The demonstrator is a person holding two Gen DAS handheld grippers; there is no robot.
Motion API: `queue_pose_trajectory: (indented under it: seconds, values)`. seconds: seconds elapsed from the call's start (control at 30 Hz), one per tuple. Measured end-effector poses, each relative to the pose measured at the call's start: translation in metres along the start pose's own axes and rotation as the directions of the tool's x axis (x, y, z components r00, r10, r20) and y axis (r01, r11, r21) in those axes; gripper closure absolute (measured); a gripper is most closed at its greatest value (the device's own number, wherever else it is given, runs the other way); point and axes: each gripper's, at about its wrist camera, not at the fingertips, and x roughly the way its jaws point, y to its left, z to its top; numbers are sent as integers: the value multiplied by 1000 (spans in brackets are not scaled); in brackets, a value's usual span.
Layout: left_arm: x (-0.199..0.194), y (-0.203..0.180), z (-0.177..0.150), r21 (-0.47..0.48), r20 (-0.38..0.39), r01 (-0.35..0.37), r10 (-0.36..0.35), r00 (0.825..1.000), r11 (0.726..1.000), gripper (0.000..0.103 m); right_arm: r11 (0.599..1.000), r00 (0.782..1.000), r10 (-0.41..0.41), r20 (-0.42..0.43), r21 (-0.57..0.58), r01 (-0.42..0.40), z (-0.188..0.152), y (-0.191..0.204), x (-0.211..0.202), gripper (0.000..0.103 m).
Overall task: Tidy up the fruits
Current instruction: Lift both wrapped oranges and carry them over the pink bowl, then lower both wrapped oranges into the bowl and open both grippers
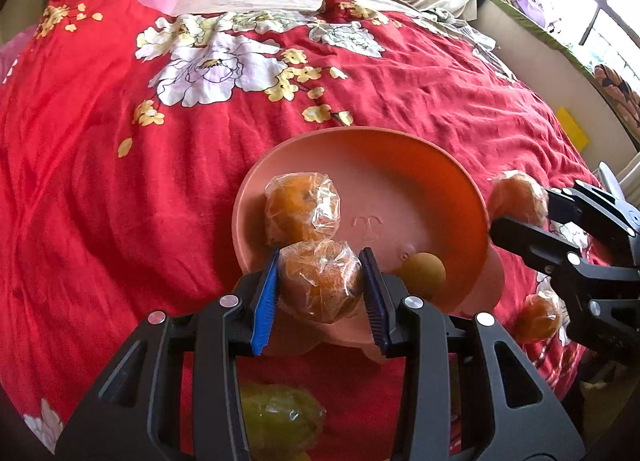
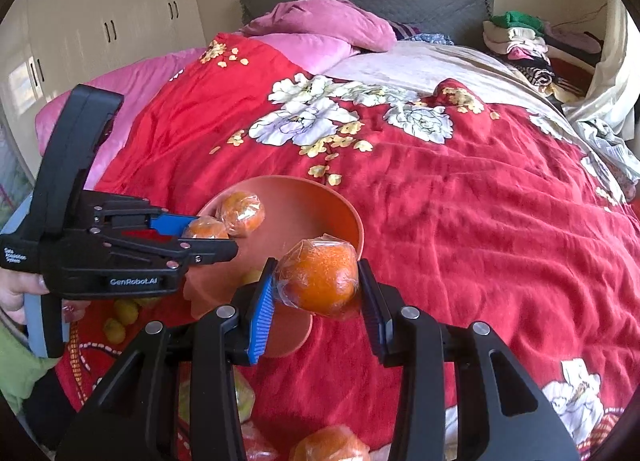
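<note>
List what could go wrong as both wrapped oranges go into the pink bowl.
1. The slick wrap on the left gripper's orange could slip from the jaws.
2. The bowl sits tilted on soft bedding and may tip.
3. Both grippers converge on the bowl; the right gripper's orange could knock the left gripper.

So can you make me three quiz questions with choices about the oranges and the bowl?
1. Where does the bowl sit?
A. red flowered bedcover
B. wooden desk
C. kitchen floor

2. How many wrapped oranges lie loose inside the bowl?
A. four
B. one
C. none

3. What is the right gripper doing?
A. hanging open, holding nothing
B. clamping a wrapped orange
C. gripping the bowl's rim

Answers:
1 A, red cloth surrounds the bowl.
2 B, only one orange lies free; the left gripper holds another.
3 B, both pads press the orange.
</note>
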Motion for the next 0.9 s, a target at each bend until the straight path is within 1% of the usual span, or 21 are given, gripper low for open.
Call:
queue_pose_trajectory:
  seconds: [0.4,0.9]
  values:
    - [0,1,-1,8,6,6,-6,1000,1000,72,999,999,10,-39,-46,-11,12,5,22,65]
    - [-6,4,-2,-3,21,19,-18,1000,1000,71,995,996,7,-90,-103,-16,14,12,42,65]
